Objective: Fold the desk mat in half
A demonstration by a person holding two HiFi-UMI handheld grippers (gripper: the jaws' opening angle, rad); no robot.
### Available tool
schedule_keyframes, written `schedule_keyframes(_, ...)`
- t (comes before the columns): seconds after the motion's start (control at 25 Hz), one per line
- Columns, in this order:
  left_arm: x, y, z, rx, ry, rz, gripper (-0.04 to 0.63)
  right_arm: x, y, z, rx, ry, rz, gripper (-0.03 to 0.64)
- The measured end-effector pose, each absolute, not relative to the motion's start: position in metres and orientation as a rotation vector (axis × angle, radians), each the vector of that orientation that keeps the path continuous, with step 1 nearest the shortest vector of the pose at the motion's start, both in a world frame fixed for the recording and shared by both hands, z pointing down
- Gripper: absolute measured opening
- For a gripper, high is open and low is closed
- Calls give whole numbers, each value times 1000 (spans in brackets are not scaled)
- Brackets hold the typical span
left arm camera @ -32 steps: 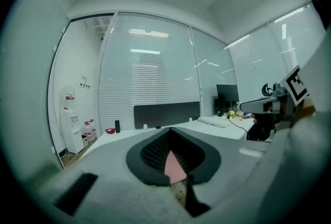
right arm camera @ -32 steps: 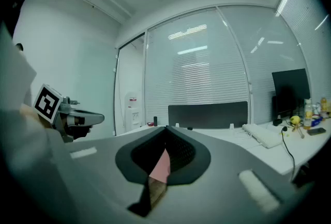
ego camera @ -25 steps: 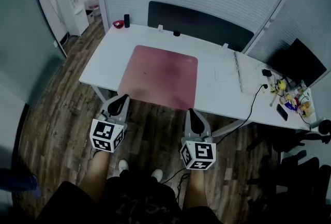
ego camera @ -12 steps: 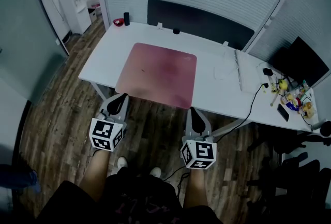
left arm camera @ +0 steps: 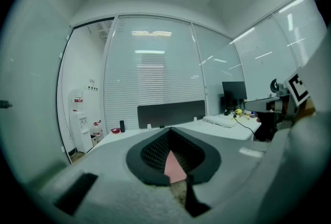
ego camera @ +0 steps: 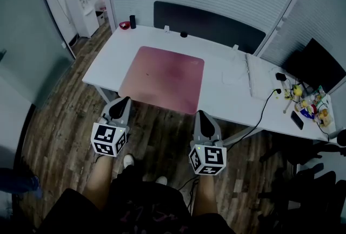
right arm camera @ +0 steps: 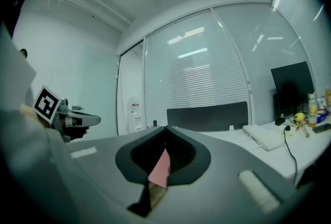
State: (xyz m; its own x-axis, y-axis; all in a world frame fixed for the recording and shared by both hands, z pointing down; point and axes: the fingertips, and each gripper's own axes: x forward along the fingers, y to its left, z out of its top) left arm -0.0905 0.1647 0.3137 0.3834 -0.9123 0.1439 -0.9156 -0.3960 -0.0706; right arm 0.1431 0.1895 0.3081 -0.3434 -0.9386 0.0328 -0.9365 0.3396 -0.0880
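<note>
The pink desk mat (ego camera: pixel 162 79) lies flat and unfolded on the white desk (ego camera: pixel 227 95), its near edge along the desk's front edge. My left gripper (ego camera: pixel 120 104) hangs over the wooden floor just short of the mat's near left corner, jaws shut and empty. My right gripper (ego camera: pixel 201 117) is short of the near right corner, also shut on nothing. In the left gripper view the closed left gripper (left arm camera: pixel 170 132) shows only a sliver of the pink mat (left arm camera: pixel 175 166) through its gap. The right gripper view shows the same for the right gripper (right arm camera: pixel 165 132) and mat (right arm camera: pixel 160 168).
A dark screen panel (ego camera: pixel 208 22) runs along the desk's back edge. A red bowl (ego camera: pixel 124 25) and a black cylinder (ego camera: pixel 132 21) stand at the back left. A keyboard (ego camera: pixel 258 82), a cable (ego camera: pixel 265 111), small clutter (ego camera: pixel 308 103) and a monitor (ego camera: pixel 316 65) are at the right. A water dispenser (ego camera: pixel 81 8) stands far left.
Both grippers hold almost the same place in front of the desk, jaws still shut. The left one has drifted slightly left and down in the head view. The mat has not moved.
</note>
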Motion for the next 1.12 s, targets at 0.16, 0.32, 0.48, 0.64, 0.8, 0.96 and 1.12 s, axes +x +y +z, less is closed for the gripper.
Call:
schedule_keyframes(0.16, -92, 159, 312, 2596, -1733, 253, -2, 144, 183, 312, -1779, 2560, -153, -3)
schedule_keyframes(0.32, -99, 147, 312, 2583, -1750, 231, -2, 144, 173, 308, -1759, 2536, -145, -3)
schedule_keyframes(0.48, -106, 131, 311, 2585, -1755, 217, -1, 142, 156, 304, -1758, 2523, -145, -3)
schedule_keyframes(0.64, -115, 108, 315, 2605, -1728, 228, -2, 129, 135, 309, -1781, 2531, -149, -3)
schedule_keyframes(0.8, -125, 76, 325, 2603, -1689, 228, -1, 116, 106, 318, -1812, 2545, -174, -3)
schedule_keyframes(0.96, -141, 41, 341, 2596, -1643, 244, -2, 97, 73, 330, -1847, 2559, -207, -3)
schedule_keyframes(1.12, -156, -1, 357, 2581, -1597, 261, -1, 80, 34, 341, -1876, 2566, -236, -3)
